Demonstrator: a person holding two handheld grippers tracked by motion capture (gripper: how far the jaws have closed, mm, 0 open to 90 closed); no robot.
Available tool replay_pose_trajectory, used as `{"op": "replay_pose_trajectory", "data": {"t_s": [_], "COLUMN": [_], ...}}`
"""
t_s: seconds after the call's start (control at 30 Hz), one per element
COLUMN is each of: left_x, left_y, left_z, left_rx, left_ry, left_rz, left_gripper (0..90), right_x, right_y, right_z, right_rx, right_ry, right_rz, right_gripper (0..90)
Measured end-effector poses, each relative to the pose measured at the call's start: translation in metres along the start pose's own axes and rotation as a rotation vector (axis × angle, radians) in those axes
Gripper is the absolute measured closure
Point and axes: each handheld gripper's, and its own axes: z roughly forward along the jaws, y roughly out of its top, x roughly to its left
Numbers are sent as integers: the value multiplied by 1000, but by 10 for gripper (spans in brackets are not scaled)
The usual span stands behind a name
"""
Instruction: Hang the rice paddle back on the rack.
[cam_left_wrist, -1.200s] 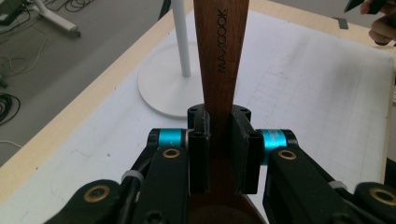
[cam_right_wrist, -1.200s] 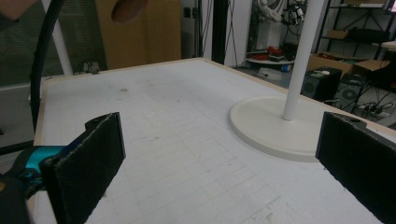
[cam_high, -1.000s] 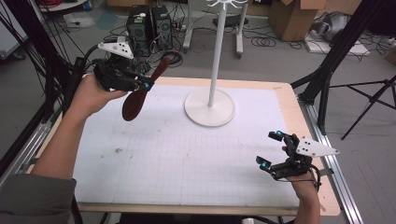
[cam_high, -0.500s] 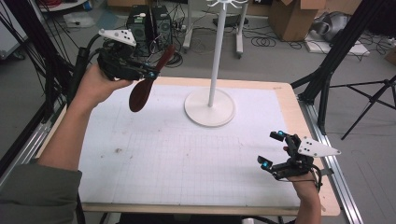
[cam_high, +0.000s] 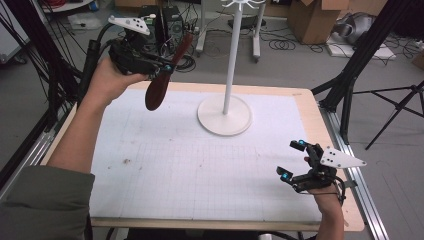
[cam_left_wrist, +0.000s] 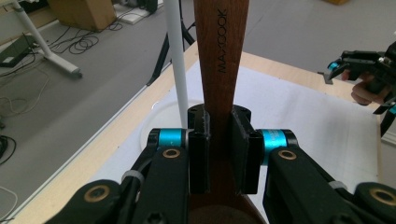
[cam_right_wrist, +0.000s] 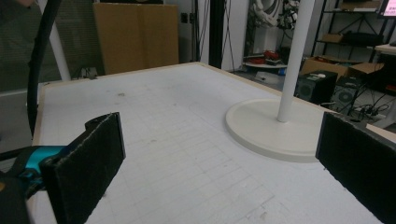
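one smooth dark wooden spoon (cam_high: 162, 80) | clamped in left gripper (cam_high: 167, 67) | right gripper (cam_high: 293, 161) wide, seemingly empty

The high view looked forward and down from above the person's side, taking in the whole table (cam_high: 150, 165). Each gripper view sat close behind its own fingers, one facing along the spoon (cam_left_wrist: 219, 70), the other low across the table. All three shared the white stand (cam_high: 226, 112).
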Motion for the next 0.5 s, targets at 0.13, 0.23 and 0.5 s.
{"op": "replay_pose_trajectory", "data": {"t_s": [0.13,0.23,0.5], "left_x": [1,2,4], "left_y": [4,10,24], "left_z": [3,4,7], "left_rx": [-4,-8,-16], "left_ry": [3,5,14], "left_rz": [-6,-5,1], "left_gripper": [784,784,784], "right_x": [0,-1,-3], "right_y": [0,0,-1], "right_z": [0,0,1], "right_rx": [-1,-2,3], "right_ry": [1,3,5], "right_rz": [8,6,7], "right_gripper": [5,5,5]}}
